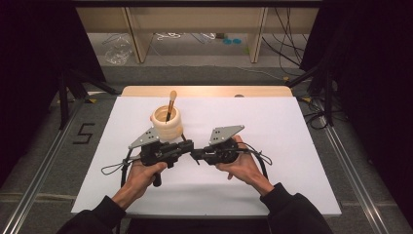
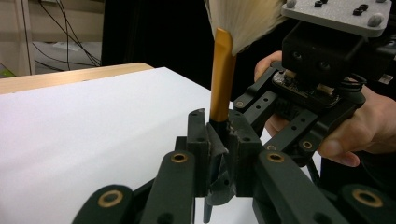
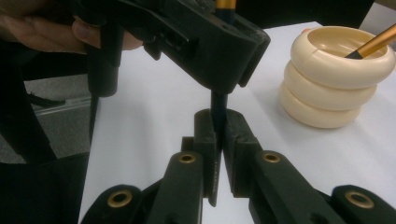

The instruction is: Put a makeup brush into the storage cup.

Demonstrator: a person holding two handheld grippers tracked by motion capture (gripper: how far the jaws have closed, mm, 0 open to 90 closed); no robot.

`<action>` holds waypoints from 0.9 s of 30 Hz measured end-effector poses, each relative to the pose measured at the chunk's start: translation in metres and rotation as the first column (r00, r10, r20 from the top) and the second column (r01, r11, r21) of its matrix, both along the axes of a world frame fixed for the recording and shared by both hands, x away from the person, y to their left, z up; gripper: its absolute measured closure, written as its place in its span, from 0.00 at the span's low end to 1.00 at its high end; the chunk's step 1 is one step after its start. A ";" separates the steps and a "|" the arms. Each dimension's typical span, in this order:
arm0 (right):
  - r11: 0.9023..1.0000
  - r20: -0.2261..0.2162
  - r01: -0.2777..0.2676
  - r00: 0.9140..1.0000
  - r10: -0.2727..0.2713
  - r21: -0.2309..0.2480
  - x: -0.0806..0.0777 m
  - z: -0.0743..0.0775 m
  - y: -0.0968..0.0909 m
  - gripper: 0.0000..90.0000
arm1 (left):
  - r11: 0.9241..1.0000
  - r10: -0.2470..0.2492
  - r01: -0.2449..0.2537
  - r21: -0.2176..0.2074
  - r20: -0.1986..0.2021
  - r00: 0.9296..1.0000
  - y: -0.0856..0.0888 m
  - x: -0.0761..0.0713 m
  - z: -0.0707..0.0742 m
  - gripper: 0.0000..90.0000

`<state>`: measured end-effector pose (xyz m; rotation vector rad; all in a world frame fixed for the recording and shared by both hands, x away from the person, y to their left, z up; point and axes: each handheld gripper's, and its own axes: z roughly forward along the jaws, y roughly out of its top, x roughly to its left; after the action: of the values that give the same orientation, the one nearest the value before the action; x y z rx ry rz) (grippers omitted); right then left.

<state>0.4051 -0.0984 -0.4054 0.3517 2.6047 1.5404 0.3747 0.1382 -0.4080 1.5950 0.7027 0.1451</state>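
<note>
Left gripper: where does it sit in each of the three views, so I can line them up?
High view: left gripper left of centre, in front of the cream holder, jaws pointing right.
Left gripper view: its own jaws rise from bottom centre, shut on the brush.
Right gripper view: top centre, clamping the brush above the right gripper.
Shared landmark: the white table sheet.

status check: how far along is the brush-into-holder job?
Done: one brush already stands in the cream ringed holder.
In hand: a second brush with a gold ferrule, upright. The left gripper is shut on its dark handle, and the right gripper is shut on the same handle lower down.
Left: it looks like this brush has yet to go into the holder, which stands just beyond the grippers.
</note>
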 end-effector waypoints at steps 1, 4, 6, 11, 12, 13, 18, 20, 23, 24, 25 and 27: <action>1.000 0.001 0.002 1.000 -0.002 0.001 0.000 0.000 0.000 0.95 | 1.000 -0.001 0.001 0.001 0.000 1.000 0.000 0.000 0.000 0.91; 1.000 0.000 -0.003 1.000 0.003 -0.004 0.000 0.000 0.000 0.95 | 1.000 -0.006 0.006 -0.001 0.008 1.000 0.000 0.000 0.000 0.91; 1.000 0.000 0.003 1.000 -0.003 0.008 0.000 0.000 0.001 0.95 | 1.000 -0.010 0.010 -0.005 0.007 1.000 0.000 0.000 0.000 0.91; 1.000 -0.010 -0.002 1.000 0.002 0.008 0.000 0.000 0.001 0.95 | 1.000 -0.005 0.005 0.003 0.013 1.000 0.000 0.000 0.000 0.91; 1.000 -0.010 -0.001 1.000 0.001 0.010 0.001 0.000 0.001 0.95 | 1.000 0.000 0.000 0.006 0.011 1.000 0.000 0.000 0.000 0.91; 1.000 -0.017 -0.004 1.000 0.005 0.011 0.001 0.000 0.001 0.95 | 1.000 0.002 -0.002 0.005 0.012 1.000 0.000 -0.001 0.000 0.91; 1.000 -0.034 0.002 0.999 -0.002 0.018 0.000 -0.001 0.003 0.93 | 1.000 -0.008 0.007 0.010 0.032 0.999 0.000 0.001 0.000 0.92; 1.000 -0.029 0.003 1.000 -0.002 0.024 0.000 -0.002 0.005 0.92 | 1.000 -0.004 0.004 0.013 0.034 0.999 0.000 0.000 0.000 0.92; 1.000 -0.033 -0.004 0.999 0.004 0.008 -0.001 -0.001 0.006 0.92 | 1.000 -0.003 0.003 0.017 0.039 0.999 0.000 0.000 0.000 0.92; 1.000 -0.035 -0.002 0.999 0.002 0.008 -0.001 -0.001 0.006 0.92 | 1.000 0.011 -0.011 0.011 0.027 1.000 -0.001 -0.001 0.000 0.92; 1.000 -0.036 -0.002 0.999 0.002 0.006 0.000 -0.002 0.005 0.92 | 1.000 0.011 -0.012 0.013 0.028 1.000 -0.001 -0.001 0.000 0.92; 1.000 -0.040 -0.001 0.999 0.001 0.003 0.000 -0.002 0.006 0.90 | 1.000 0.012 -0.013 0.016 0.030 0.999 0.000 -0.001 0.000 0.92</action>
<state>0.4050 -0.0928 -0.4075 0.3854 2.6334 1.5531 0.3741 0.1379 -0.4085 1.6012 0.6902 0.1836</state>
